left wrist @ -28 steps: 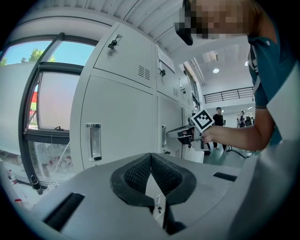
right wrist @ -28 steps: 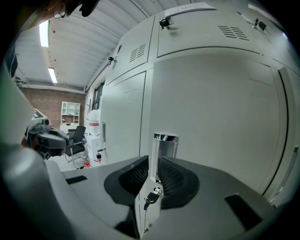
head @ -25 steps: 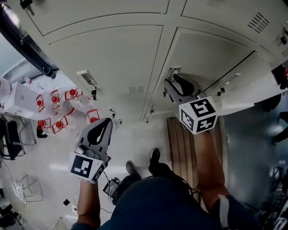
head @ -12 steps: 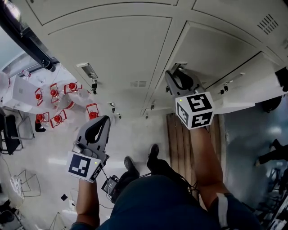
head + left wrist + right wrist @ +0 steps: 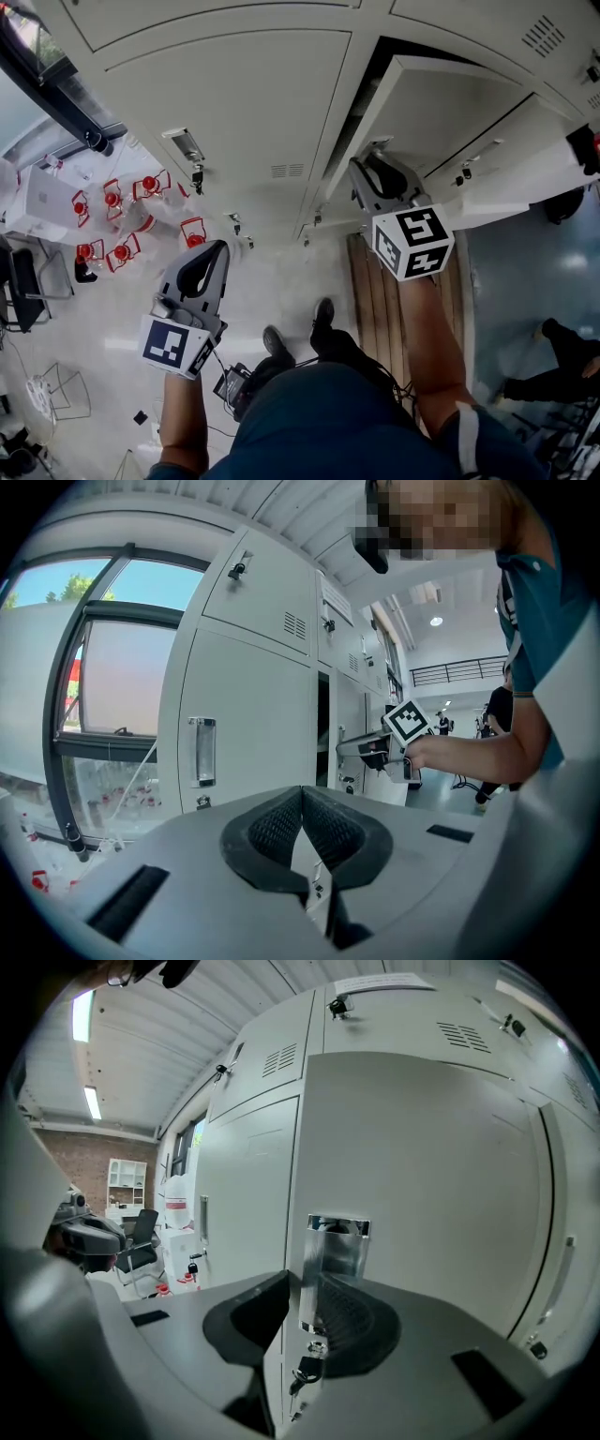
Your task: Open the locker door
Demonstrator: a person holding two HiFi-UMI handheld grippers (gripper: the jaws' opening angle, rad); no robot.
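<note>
The pale grey locker door (image 5: 450, 112) stands slightly ajar, with a dark gap (image 5: 361, 103) along its left edge. My right gripper (image 5: 371, 161) is at the door's chrome handle (image 5: 334, 1251). Its jaws are closing, and in the right gripper view they straddle the door's edge and handle, with the pads (image 5: 349, 1314) against them. A key (image 5: 304, 1371) hangs in the lock just below. My left gripper (image 5: 217, 247) hangs lower left, away from the lockers, shut and empty (image 5: 302, 801). In the left gripper view the right gripper (image 5: 377, 752) shows beside the ajar door.
The neighbouring locker (image 5: 216, 103) is closed, with its own handle (image 5: 183, 150) and key. Red and white objects (image 5: 112, 202) lie on the floor by a window frame (image 5: 56, 89). A wooden pallet (image 5: 375, 291) lies under the right arm. Another person (image 5: 562, 361) stands far right.
The locker door has swung out from its frame and a dark gap has appeared along its left edge. My right gripper has come back a little with it. The left gripper has hardly moved.
</note>
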